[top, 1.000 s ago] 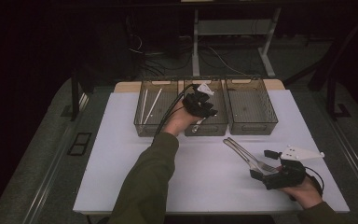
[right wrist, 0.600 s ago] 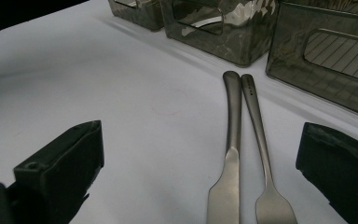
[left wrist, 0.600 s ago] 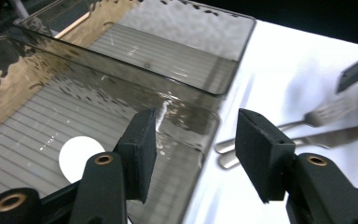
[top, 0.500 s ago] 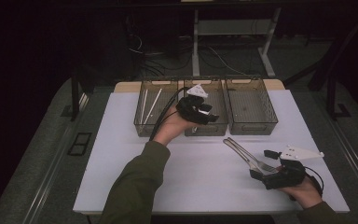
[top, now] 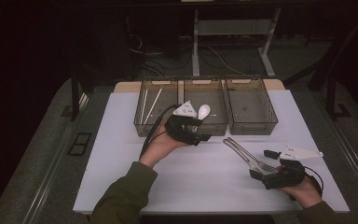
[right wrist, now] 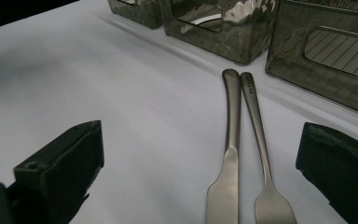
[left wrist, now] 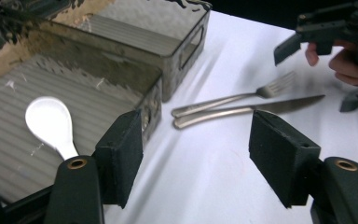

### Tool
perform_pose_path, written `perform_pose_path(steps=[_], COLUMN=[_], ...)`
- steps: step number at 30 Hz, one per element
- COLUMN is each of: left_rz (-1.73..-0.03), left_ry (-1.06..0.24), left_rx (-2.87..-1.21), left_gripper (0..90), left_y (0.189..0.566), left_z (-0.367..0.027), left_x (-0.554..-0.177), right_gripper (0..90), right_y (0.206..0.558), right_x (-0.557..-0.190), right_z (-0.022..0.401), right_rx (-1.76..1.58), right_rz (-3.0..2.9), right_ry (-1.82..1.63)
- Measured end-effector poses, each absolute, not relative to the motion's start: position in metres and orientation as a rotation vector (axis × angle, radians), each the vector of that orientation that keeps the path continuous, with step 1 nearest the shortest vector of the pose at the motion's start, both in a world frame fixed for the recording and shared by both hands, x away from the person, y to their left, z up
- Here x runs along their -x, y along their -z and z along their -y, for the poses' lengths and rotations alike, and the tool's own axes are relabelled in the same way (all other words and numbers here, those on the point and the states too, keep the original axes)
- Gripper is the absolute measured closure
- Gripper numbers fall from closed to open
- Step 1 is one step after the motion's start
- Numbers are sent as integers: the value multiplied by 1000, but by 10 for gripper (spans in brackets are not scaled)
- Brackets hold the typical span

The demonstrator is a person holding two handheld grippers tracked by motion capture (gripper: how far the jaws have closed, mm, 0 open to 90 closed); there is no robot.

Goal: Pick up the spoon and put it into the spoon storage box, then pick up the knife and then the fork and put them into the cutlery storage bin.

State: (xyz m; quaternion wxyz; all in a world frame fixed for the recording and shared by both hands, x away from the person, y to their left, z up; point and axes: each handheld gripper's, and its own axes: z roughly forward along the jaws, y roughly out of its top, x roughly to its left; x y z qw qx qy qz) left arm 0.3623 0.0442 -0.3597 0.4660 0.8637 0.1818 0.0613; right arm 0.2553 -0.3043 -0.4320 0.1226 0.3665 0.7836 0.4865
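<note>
Glossy white spoon (left wrist: 49, 122) in ribbed smoky bin (left wrist: 9, 154); both hand-held grippers wide, empty.

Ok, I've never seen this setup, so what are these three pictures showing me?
A person holds a two-jaw claw in each hand. One camera looks down from above; the other two ride on the claws. The left claw has just been opening, with nothing between its jaws, beside the middle bin where a white spoon lies. The right claw is open, with a knife and fork lying on the white table between its jaws. White sticks lie in the left bin.
</note>
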Motion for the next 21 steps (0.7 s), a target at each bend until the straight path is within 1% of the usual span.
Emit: perform_pose_path(steps=[15, 21], left_rz=[-549, -570], left_ry=[-229, -233], left_rx=[-2048, -2012], left_gripper=[201, 164], left_y=[384, 392], left_z=[-93, -113], left_x=[-319, -306], right_gripper=[9, 9], right_y=[432, 433], right_x=[-256, -256], right_z=[305, 305], right_rx=[-1075, -1073], right_rz=[-2283, -2282], right_ry=[-1416, -1414])
